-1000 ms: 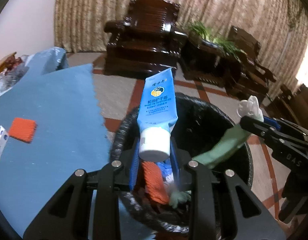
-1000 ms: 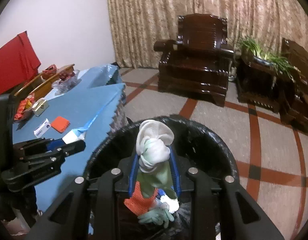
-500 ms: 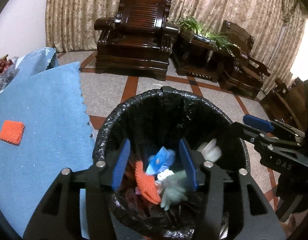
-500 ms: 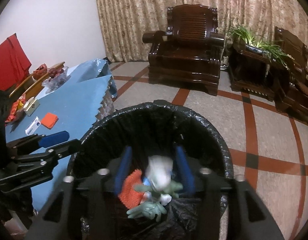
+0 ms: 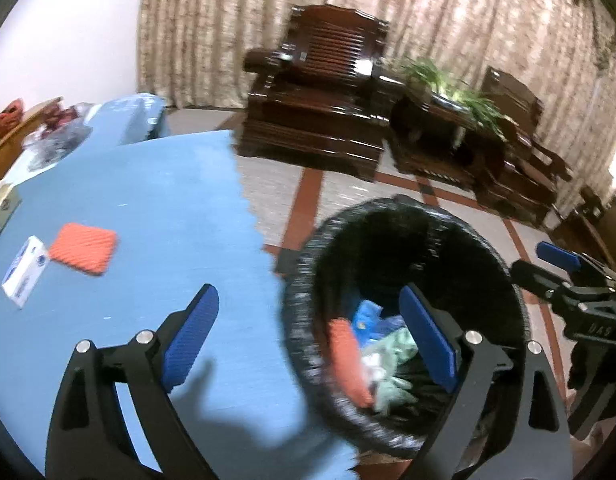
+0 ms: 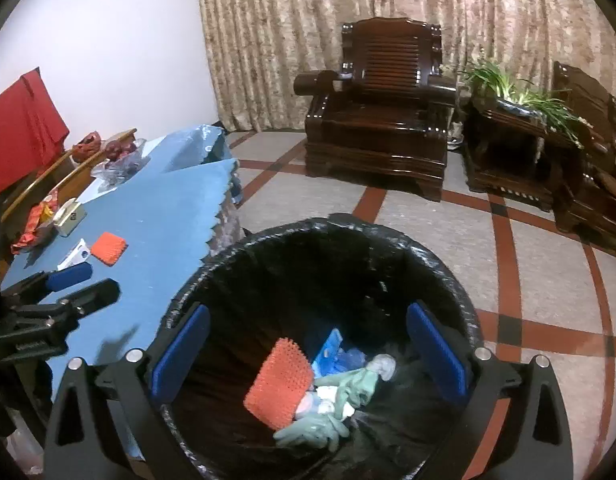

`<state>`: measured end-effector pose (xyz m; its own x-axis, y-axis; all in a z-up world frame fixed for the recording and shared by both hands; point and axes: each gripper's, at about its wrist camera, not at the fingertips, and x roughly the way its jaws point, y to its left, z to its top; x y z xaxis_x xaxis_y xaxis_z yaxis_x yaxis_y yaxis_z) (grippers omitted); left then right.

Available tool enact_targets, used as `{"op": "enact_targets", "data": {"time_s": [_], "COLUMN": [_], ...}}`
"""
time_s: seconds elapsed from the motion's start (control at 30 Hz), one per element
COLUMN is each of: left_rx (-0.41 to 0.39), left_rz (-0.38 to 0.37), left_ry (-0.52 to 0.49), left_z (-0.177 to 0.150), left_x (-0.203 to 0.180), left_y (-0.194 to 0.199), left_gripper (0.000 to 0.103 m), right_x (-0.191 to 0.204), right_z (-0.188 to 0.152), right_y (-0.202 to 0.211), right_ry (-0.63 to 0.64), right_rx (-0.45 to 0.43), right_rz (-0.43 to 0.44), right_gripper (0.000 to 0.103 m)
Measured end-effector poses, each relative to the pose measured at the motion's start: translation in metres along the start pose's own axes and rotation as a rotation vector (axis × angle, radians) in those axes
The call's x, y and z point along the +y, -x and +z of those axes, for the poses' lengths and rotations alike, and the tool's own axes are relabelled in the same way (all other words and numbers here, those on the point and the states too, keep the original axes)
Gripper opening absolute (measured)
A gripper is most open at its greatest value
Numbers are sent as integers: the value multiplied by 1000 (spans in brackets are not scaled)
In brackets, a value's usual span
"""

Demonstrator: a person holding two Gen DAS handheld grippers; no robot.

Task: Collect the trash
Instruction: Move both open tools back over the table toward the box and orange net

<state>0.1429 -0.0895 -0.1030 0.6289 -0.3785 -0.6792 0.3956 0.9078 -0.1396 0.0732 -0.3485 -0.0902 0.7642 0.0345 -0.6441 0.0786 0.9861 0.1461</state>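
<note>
A black-lined trash bin (image 6: 447,268) stands on the floor beside the blue table (image 6: 164,216). Inside lie an orange spiky pad (image 6: 280,384), a blue tube (image 6: 327,350) and a green glove (image 6: 347,388); the bin also shows in the left wrist view (image 5: 503,272). My right gripper (image 6: 308,348) is open and empty over the bin. My left gripper (image 5: 308,336) is open and empty, straddling the table edge and the bin rim. On the table lie another orange pad (image 5: 84,247) and a small white box (image 5: 24,270).
Dark wooden armchairs (image 6: 383,108) and a plant stand (image 6: 511,136) stand at the back before curtains. The far table end holds a small tin (image 6: 70,216), red wrappers (image 6: 32,228) and bagged items (image 6: 120,156). Tiled floor (image 6: 547,280) lies right of the bin.
Both grippers opened: the left dropped the blue tube and the right dropped the glove into the bin. The left gripper has since swung left over the table edge.
</note>
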Motion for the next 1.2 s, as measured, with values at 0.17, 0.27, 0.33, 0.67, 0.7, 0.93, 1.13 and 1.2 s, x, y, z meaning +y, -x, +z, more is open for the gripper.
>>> {"op": "enact_targets", "data": {"time_s": [0.17, 0.27, 0.33, 0.67, 0.7, 0.93, 1.13, 1.2], "left_rx": [-24, -38, -48, -73, -73, -66, -37, -23], "left_rz": [82, 136, 172, 351, 366, 453, 492, 492], "left_ry": [54, 97, 133, 265, 276, 319, 340, 353], "left_z": [-3, -6, -9, -22, -23, -25, -27, -28], "left_x": [41, 69, 90, 186, 196, 256, 299, 314], "left_y": [19, 32, 41, 63, 64, 53, 33, 25], "left_gripper": [90, 90, 90, 90, 90, 89, 79, 73], "right_x": [27, 47, 60, 151, 161, 229, 268, 278], "right_z": [7, 13, 17, 49, 52, 66, 67, 64], "right_y": [-7, -14, -20, -65, -70, -113, -159, -178], "right_ry": [44, 68, 82, 173, 187, 256, 291, 303], "right_rx": [-4, -8, -10, -35, -37, -51, -22, 5], "right_rz": [38, 68, 87, 205, 215, 283, 294, 289], "right_gripper": [97, 97, 97, 97, 97, 97, 97, 96]}}
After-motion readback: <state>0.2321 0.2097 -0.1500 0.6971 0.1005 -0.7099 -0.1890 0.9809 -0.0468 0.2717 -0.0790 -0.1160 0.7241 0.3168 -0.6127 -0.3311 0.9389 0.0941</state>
